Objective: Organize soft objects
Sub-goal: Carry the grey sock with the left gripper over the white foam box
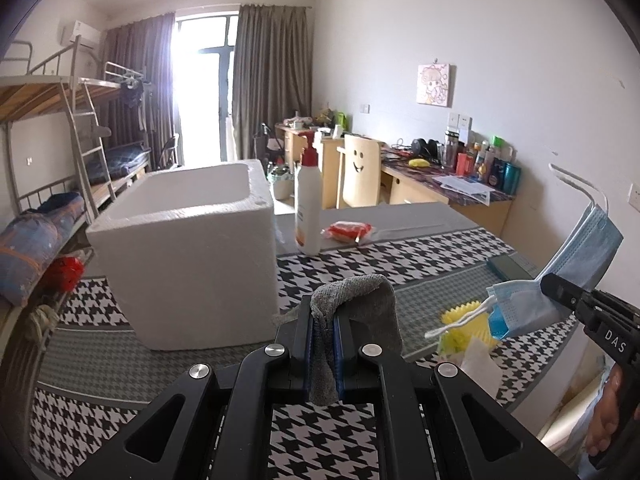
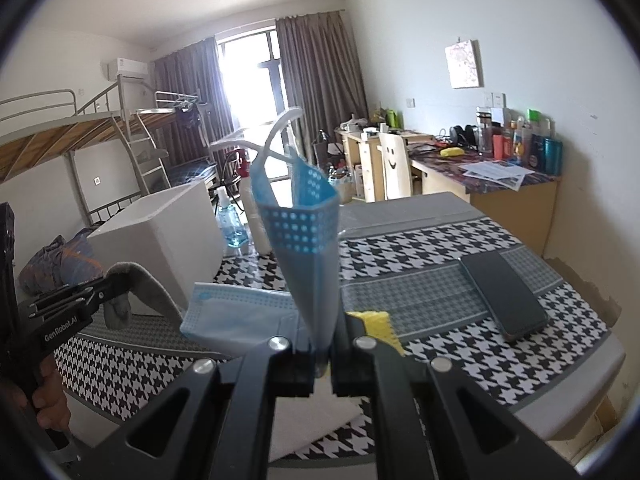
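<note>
Both hands are raised above the patterned counter [image 2: 440, 264]; the left hand-held gripper [image 1: 325, 336], tilted slightly down, pinches a grey cloth [image 1: 360, 300] near the white foam box [image 1: 188, 248]; the right hand-held gripper [image 2: 322, 360] pinches blue face masks [image 2: 308, 232] over a yellow sponge [image 2: 376, 320].

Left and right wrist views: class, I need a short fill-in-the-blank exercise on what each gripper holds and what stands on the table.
1. The left gripper is shut on a grey ____.
2. The right gripper is shut on a blue face ____.
3. The white foam box has no lid; its top is ____.
4. The dark phone lies flat on the houndstooth ____.

Missing words: cloth; mask; open; tablecloth
</note>
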